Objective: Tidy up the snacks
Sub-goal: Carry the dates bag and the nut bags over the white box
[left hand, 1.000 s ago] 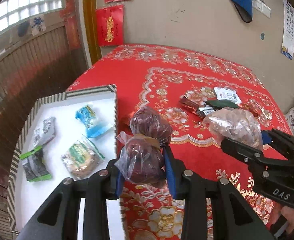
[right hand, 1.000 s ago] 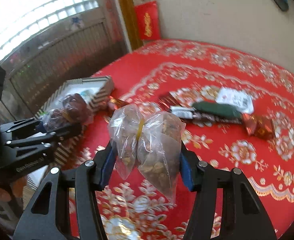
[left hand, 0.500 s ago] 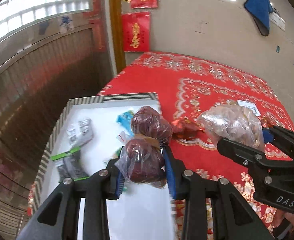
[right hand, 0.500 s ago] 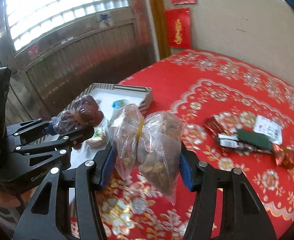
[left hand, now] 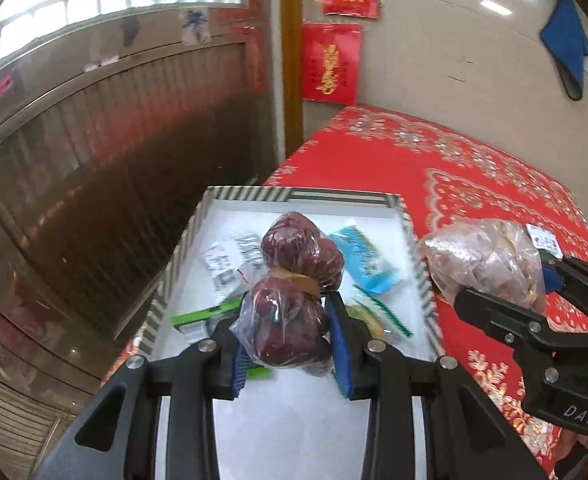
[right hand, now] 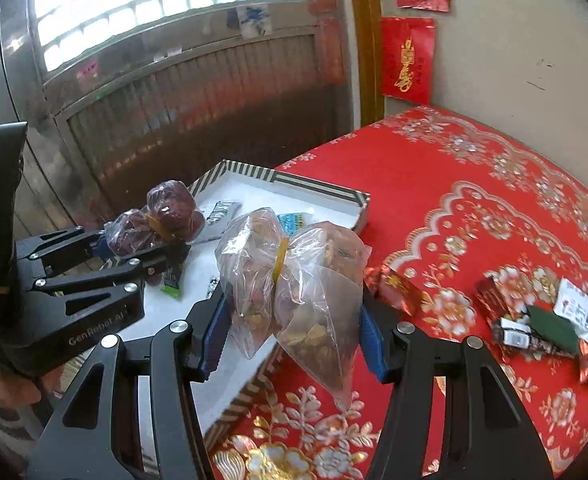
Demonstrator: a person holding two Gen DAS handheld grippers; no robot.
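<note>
Left claw [left hand: 290, 344] clamps date bag [left hand: 294, 300] above white tray [left hand: 302, 420]. Right claw [right hand: 290, 332] clamps nut bag [right hand: 294, 280] over tray edge, red-clothed desk [right hand: 474, 200] below.

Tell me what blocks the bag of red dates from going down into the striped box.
Nothing visible blocks it. The left gripper holds the date bag above the striped box; small packets lie on the floor ahead, with bare white space nearer the gripper.
</note>
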